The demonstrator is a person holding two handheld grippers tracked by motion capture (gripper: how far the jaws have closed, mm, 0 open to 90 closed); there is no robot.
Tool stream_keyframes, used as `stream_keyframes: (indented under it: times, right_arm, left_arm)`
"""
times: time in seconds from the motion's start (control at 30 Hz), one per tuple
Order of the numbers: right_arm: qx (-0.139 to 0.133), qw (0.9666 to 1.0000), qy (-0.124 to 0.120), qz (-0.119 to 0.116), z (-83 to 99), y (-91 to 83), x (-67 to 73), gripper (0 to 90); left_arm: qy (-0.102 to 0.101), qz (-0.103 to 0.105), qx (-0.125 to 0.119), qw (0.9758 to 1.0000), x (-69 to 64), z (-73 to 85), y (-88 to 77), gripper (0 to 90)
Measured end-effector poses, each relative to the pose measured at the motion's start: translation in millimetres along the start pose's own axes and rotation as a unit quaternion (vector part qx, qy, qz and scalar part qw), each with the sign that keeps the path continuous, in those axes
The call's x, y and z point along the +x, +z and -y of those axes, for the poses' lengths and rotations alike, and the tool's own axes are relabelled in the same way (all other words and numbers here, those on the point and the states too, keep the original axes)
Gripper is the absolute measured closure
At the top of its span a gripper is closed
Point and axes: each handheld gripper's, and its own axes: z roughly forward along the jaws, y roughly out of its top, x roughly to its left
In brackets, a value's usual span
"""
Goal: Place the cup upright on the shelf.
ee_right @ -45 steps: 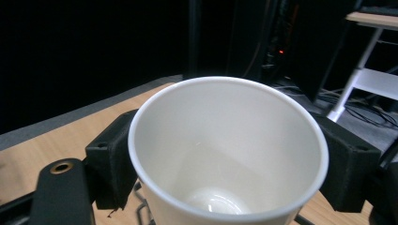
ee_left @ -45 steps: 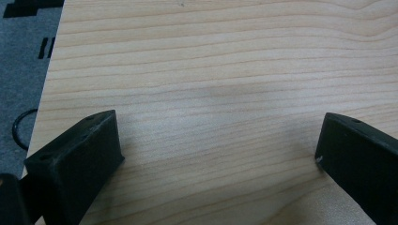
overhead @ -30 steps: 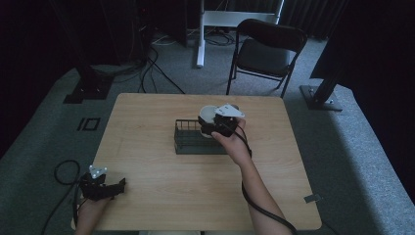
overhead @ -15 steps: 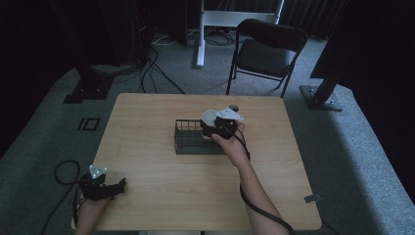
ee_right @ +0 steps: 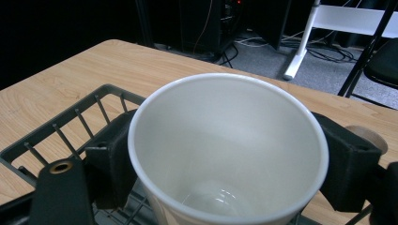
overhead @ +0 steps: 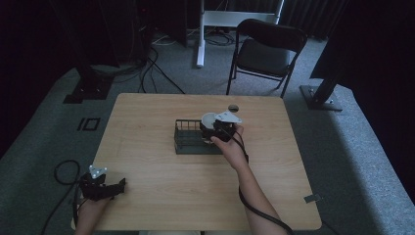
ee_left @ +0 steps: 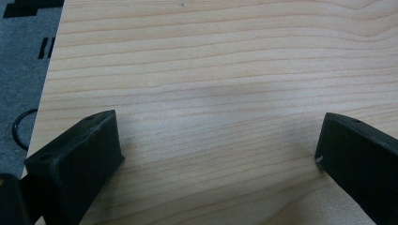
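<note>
1. I am holding the right gripper (overhead: 215,131) over the right end of the dark wire rack (overhead: 188,138), which is sitting near the middle of the wooden table (overhead: 147,166)
2. Its two black jaws are pressing against opposite sides of a white cup (ee_right: 225,150), one on each flank, so I am gripping the cup firmly between them
3. In the right gripper view the cup is standing mouth up and looking empty, with a pale glossy inside and a faint ring at its bottom
4. In that same view the rack's wire bars (ee_right: 70,136) are lying below and to the left of the cup; I cannot tell whether the cup's base is touching the rack or hanging just above it
5. In the high view the cup (overhead: 209,120) is showing as a white rim just beside the grey three-cornered plate on top of the right gripper, at the rack's right end
6. A small round wooden piece (overhead: 233,107) is lying on the table just beyond the gripper, apart from the rack
7. I am resting the left gripper (overhead: 115,187) at the near left corner of the table, well apart from the rack and cup
8. In the left gripper view its jaws are standing wide apart with only bare wood grain (ee_left: 211,93) between them, so it is gripping nothing
9. A black folding chair (overhead: 266,49) is standing on the grey carpet beyond the far edge of the table
</note>
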Motion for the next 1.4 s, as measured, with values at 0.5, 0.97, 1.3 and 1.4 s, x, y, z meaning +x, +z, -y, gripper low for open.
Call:
stream_keyframes:
  times: [0.5, 0.97, 1.3, 1.4]
  right_arm:
    - [-0.002, 0.9998, -0.005, -0.019, -2.5, -8.6, -3.0, 11.7]
    - [-0.008, 0.9994, -0.011, -0.032, 5.2, -27.3, -3.3, 11.7]
    - [-0.015, 0.9993, -0.018, -0.030, 9.1, -40.4, -5.3, 11.7]
    - [-0.017, 0.9993, -0.019, -0.027, 10.4, -44.5, -7.5, 11.7]
  left_arm:
    - [0.000, 0.000, 0.000, 1.0000, 0.0, 0.0, 0.0, 0.8]
    - [0.000, 0.000, 0.000, 1.0000, 0.0, 0.0, 0.0, 0.8]
    - [0.000, 0.000, 0.000, 1.0000, 0.0, 0.0, 0.0, 0.8]
    - [0.000, 0.000, 0.000, 1.0000, 0.0, 0.0, 0.0, 0.8]
